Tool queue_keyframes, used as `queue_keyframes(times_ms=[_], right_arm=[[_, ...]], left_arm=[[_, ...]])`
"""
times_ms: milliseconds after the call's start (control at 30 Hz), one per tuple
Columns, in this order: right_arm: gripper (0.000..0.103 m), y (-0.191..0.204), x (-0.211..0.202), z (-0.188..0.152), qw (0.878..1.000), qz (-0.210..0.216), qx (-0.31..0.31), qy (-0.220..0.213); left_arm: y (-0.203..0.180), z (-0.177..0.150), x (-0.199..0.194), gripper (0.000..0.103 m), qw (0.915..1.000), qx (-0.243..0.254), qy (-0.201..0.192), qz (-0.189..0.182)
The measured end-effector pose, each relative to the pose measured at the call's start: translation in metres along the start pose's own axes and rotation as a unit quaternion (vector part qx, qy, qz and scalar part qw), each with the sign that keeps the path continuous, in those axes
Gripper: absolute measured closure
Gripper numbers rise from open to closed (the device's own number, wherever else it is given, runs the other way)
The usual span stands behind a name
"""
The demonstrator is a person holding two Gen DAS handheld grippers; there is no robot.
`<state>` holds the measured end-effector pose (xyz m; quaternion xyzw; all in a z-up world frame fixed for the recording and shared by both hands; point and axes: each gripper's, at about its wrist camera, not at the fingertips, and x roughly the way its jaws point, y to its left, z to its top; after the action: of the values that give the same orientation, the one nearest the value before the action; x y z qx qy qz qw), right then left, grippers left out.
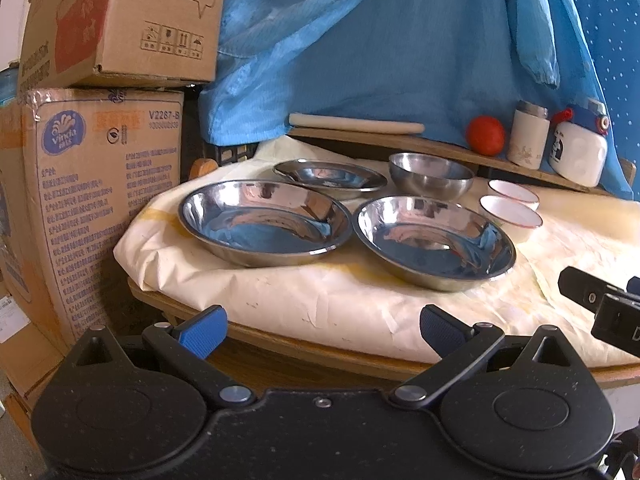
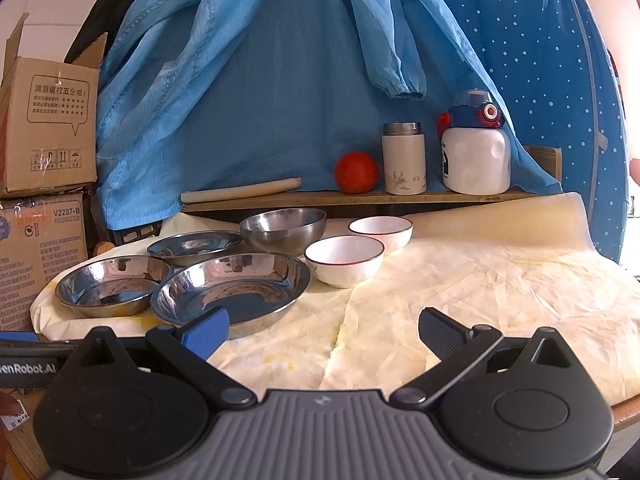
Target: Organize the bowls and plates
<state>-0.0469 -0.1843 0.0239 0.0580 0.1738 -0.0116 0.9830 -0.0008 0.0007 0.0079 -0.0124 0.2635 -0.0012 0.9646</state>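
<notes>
Three steel plates (image 1: 264,220), one steel bowl (image 1: 430,178) and two white bowls (image 1: 510,210) sit separately on the table (image 1: 360,304), nothing stacked yet; left gripper (image 1: 320,330) and right gripper (image 2: 324,330) hover spread wide, empty.

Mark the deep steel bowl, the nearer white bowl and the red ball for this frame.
deep steel bowl (image 2: 283,231), right wrist view, on its outer wall.
nearer white bowl (image 2: 344,254), right wrist view, on its inner bottom.
red ball (image 2: 356,172), right wrist view, on its front face.
</notes>
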Motion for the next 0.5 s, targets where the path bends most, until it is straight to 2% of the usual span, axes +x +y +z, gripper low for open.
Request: queue_keyframes(times_ms=[200, 333, 500], right_arm=[[0.000, 0.005, 0.011, 0.011, 1.000, 0.018, -0.008, -0.003], [0.000, 0.017, 0.027, 0.026, 0.999, 0.041, -0.033, -0.004], [0.000, 0.037, 0.055, 0.050, 0.992, 0.089, -0.084, -0.006]], left_arm=[[0.020, 0.019, 0.002, 0.001, 0.9982, -0.036, -0.018, 0.044], [0.039, 0.037, 0.017, 0.001, 0.9962, -0.038, -0.021, 0.075], [0.058, 0.052, 0.040, 0.001, 0.9951, -0.059, -0.012, 0.078]])
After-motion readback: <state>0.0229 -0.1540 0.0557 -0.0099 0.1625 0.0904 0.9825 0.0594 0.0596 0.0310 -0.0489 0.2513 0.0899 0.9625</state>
